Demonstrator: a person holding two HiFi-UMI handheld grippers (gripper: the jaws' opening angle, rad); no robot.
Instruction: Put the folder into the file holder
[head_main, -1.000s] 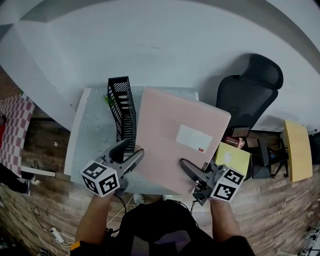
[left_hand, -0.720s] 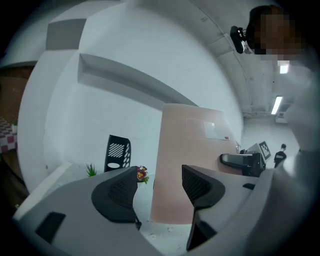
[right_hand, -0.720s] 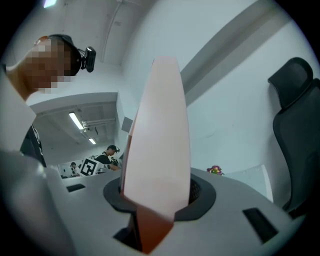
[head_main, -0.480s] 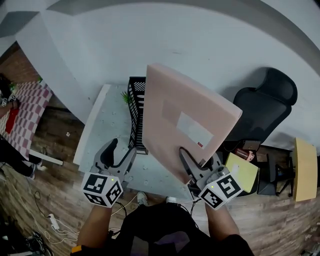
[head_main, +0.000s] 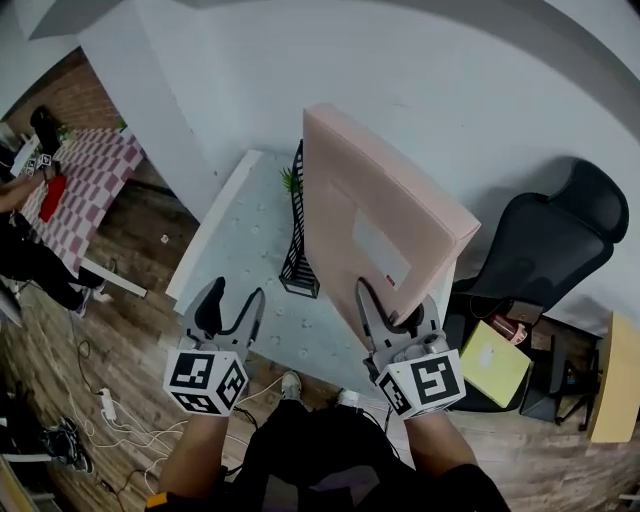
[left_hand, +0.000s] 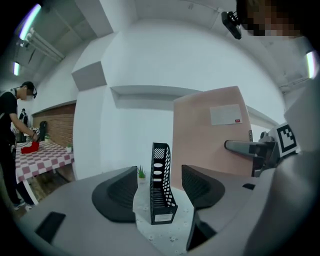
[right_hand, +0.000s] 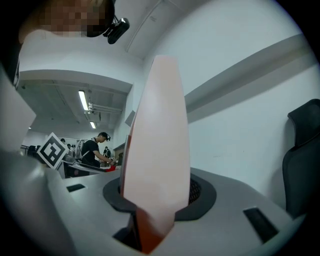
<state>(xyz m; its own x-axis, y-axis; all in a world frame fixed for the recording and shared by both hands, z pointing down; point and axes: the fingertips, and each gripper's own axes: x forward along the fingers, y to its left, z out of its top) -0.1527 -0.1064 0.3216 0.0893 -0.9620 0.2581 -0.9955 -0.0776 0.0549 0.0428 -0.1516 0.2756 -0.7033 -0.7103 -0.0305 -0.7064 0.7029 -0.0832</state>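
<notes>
The pink folder (head_main: 385, 225) with a white label stands nearly upright above the table, and my right gripper (head_main: 392, 312) is shut on its lower corner. In the right gripper view the folder's edge (right_hand: 157, 140) fills the space between the jaws of that gripper (right_hand: 155, 197). The black mesh file holder (head_main: 298, 235) stands on the white table (head_main: 245, 250), just left of the folder. My left gripper (head_main: 228, 308) hangs open and empty at the table's near edge. In the left gripper view the left gripper (left_hand: 160, 182) frames the file holder (left_hand: 161, 190), with the folder (left_hand: 207, 135) to its right.
A small green plant (head_main: 290, 180) sits behind the file holder. A black office chair (head_main: 550, 250) stands at the right, with a yellow pad (head_main: 492, 360) and a wooden board (head_main: 612, 390) near it. At the far left, people stand by a checkered table (head_main: 75, 185). Cables (head_main: 110, 410) lie on the floor.
The folder has risen from lying on the table to nearly upright in my right gripper. My left gripper has come away from its left edge and stays open.
</notes>
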